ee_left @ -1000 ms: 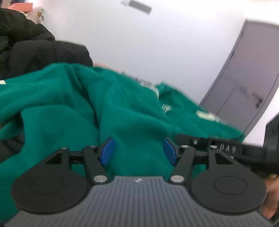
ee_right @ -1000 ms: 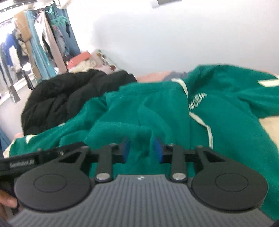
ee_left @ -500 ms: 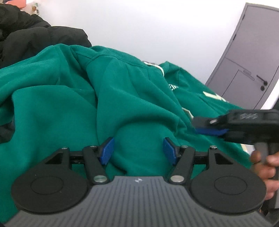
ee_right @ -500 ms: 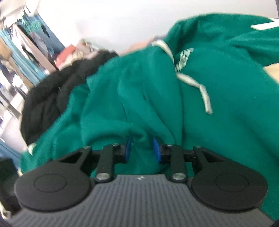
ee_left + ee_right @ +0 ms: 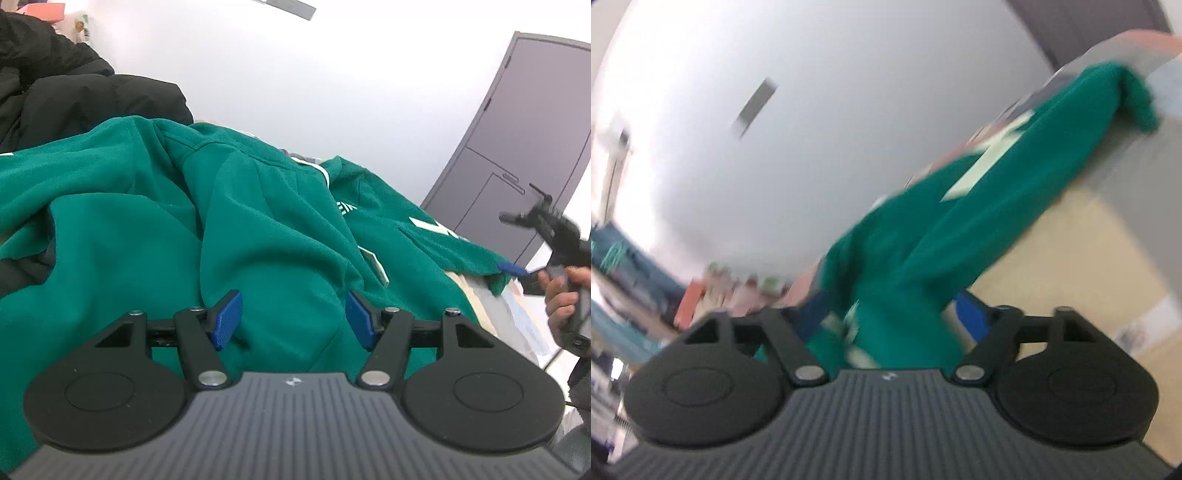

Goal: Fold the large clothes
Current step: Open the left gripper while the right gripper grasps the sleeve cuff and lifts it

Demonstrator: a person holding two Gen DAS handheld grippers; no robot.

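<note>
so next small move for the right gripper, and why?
Probably back the right gripper off the green hoodie. Its jaws are opening with cloth between them, and the sleeve already lies stretched out across the bed. The left gripper sits open over a fold.

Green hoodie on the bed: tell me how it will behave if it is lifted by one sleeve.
Probably floppy: the green hoodie lies in deep, soft folds and its sleeve drapes limply across the bed. It looks thick and fleecy, so likely weighty for cloth, and the rest would drag behind. The fabric should grip rather than slip, though bunched layers may slide apart.
</note>
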